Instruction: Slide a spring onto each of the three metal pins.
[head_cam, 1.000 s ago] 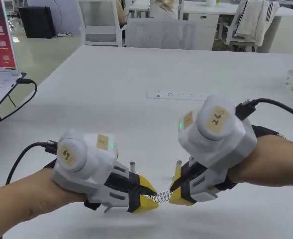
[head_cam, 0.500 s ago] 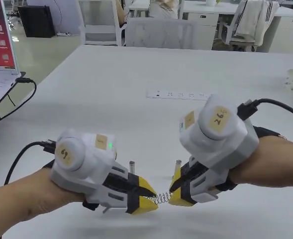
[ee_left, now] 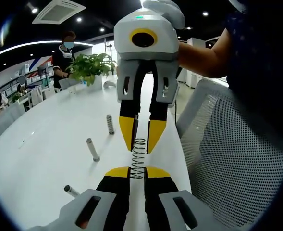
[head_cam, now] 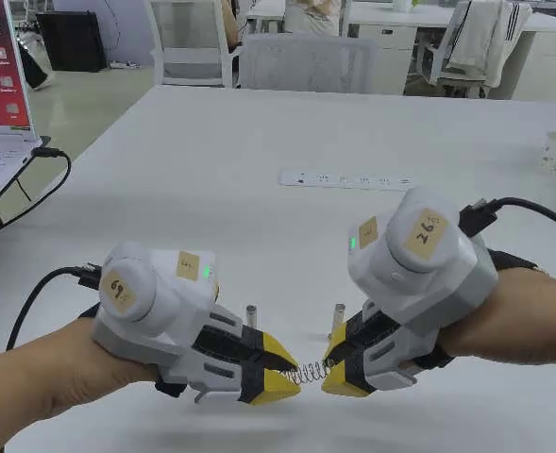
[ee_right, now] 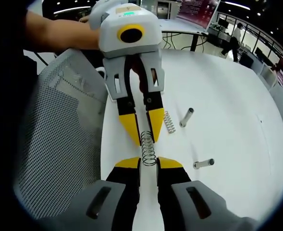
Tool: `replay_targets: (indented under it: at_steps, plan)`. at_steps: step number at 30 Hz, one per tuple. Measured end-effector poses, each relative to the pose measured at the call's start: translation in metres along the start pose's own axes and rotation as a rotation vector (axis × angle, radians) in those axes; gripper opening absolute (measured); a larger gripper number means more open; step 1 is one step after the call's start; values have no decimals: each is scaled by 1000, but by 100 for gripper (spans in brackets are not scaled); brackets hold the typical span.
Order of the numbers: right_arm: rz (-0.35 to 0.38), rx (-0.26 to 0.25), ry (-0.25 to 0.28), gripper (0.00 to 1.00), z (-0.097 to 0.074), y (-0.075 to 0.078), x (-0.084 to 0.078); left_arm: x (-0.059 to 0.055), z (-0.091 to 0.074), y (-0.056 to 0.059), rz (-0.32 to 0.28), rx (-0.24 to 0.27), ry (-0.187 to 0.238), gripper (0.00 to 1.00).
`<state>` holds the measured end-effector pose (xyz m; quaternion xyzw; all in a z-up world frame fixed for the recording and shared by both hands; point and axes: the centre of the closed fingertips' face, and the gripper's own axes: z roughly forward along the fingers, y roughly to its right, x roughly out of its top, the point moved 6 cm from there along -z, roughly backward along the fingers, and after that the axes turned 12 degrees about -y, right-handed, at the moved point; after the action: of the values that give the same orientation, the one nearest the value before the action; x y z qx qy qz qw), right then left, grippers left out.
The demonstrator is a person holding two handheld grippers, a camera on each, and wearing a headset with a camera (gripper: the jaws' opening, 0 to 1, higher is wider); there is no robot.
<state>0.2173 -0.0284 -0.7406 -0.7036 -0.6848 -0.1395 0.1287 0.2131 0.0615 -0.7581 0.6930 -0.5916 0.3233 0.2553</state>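
Mid-transfer, with left tongs (head_cam: 282,370) and right tongs (head_cam: 334,370) each pinching one end of the spring (head_cam: 308,375): probably release one end next, then align it over a bare pin (ee_left: 92,149).

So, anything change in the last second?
The right gripper drifted slightly to the right; the left gripper barely shifted. Both stay shut on the ends of the thin coiled steel spring stretched between them. The left metal pin and right metal pin stand unmoved behind it.
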Motion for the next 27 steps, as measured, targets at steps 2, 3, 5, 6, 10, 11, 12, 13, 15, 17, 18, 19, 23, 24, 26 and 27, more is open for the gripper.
replay_targets:
  at_steps: [2,3,5,6,10,11,12,13,15,17,18,19,23,24,26,27]
  plan:
    - [1,1,1,10,1,0,0,1,0,0,-1,-1,7,2]
    - [2,2,2,10,1,0,0,2,-1,1,0,-1,9,2]
    - [4,4,5,10,1,0,0,3,-1,1,1,-2,13,2]
    - [4,5,5,10,2,-1,0,5,-1,2,3,-2,17,2]
    - [1,7,6,10,2,-1,1,7,-1,3,8,-4,21,2]
    - [2,9,5,10,2,-2,1,7,-1,3,8,-4,22,2]
    - [1,8,6,10,2,-2,1,8,-1,3,9,-3,23,2]
    - [1,7,6,10,1,-2,1,8,-2,3,9,-3,24,2]
    - [2,8,6,10,1,-2,1,8,-2,3,8,-2,27,2]
    - [2,7,8,9,1,-2,1,8,-2,3,10,-1,25,2]
    - [1,6,8,9,1,-3,2,8,-2,3,9,-2,25,2]
    - [0,4,7,9,0,-3,2,8,-2,4,9,-1,25,2]
    - [-3,-3,9,9,-1,-3,3,9,-2,4,7,3,27,3]
    - [-3,-3,9,9,-2,-3,3,9,-2,4,7,4,27,3]
    - [-5,-6,10,9,-2,-3,4,9,-2,3,6,7,26,3]
    - [-6,-7,13,9,-3,-3,5,9,-2,3,7,7,25,3]
